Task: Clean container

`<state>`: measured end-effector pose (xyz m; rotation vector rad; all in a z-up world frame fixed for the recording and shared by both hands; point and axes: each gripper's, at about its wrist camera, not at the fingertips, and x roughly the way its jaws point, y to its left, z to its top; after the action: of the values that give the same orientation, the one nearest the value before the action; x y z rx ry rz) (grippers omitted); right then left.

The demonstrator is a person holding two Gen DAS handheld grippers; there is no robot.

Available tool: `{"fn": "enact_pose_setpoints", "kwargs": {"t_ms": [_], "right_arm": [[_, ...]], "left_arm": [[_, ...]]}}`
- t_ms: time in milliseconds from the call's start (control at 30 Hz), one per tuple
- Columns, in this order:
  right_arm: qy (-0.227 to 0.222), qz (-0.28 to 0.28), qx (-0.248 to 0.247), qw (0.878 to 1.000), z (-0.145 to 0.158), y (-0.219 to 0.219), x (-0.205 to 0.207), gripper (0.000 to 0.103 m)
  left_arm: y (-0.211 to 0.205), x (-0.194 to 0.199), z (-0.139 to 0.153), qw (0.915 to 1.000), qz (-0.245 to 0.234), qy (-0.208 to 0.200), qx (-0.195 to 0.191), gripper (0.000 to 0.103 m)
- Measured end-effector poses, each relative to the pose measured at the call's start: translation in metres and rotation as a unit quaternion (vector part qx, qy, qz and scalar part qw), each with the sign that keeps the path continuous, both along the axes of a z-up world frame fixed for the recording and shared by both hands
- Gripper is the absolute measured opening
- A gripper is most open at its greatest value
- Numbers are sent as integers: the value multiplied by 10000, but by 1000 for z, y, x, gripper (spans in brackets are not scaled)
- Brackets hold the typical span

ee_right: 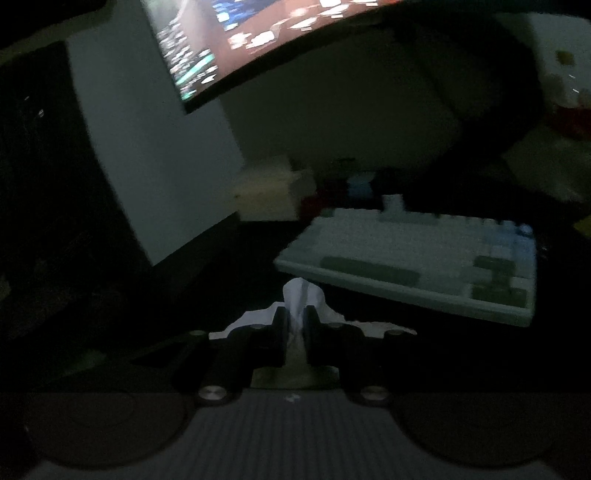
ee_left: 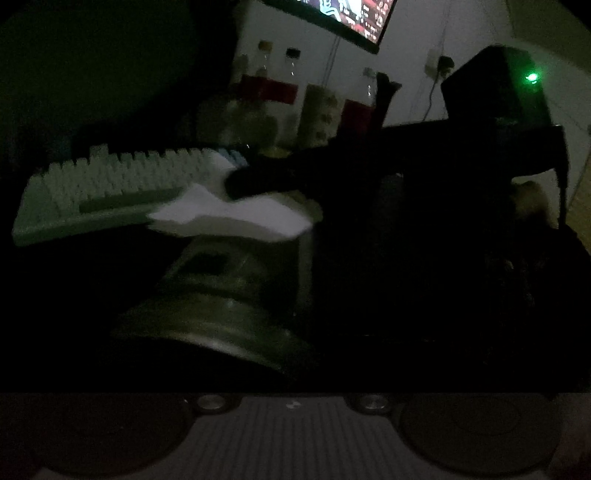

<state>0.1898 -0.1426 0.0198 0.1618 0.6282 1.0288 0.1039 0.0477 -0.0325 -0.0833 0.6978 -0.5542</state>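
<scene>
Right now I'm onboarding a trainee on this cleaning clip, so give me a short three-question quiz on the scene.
1. True or false: the right tool is shut on the white tissue.
2. In the left wrist view, the keyboard lies: A) beyond the container, to its left; B) to its right; C) inside it.
3. Fill in: high above the keyboard glows a lit ___.

Key: 1 true; 2 A; 3 screen.

In the dim light I see my right gripper [ee_left: 236, 184] pinching a white tissue [ee_left: 229, 218] above a dull greenish container [ee_left: 221, 295] close in front of me; a pale keyboard [ee_left: 110, 188] lies behind, bottles [ee_left: 291, 77] beyond it
</scene>
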Motion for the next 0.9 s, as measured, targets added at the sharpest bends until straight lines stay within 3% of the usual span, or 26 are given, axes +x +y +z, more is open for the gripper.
{"fn": "enact_pose_setpoints", "kwargs": {"t_ms": [33, 167, 433, 700, 900], "right_arm": [[-5, 113, 25, 9999, 1, 4, -3, 11], [-113, 276, 8, 9996, 2, 10, -9, 11], [-157, -591, -261, 9978, -3, -3, 4, 11], [-4, 118, 270, 9996, -3, 8, -10, 10], [-2, -544, -23, 9985, -3, -11, 2, 10]], "left_arm": [[0, 0, -2, 10000, 13, 23, -18, 43], [0, -1, -3, 10000, 59, -18, -2, 44], [1, -3, -3, 9998, 198, -70, 57, 45], [3, -4, -3, 9995, 256, -152, 118, 47], [3, -7, -1, 9991, 319, -156, 223, 47]]}}
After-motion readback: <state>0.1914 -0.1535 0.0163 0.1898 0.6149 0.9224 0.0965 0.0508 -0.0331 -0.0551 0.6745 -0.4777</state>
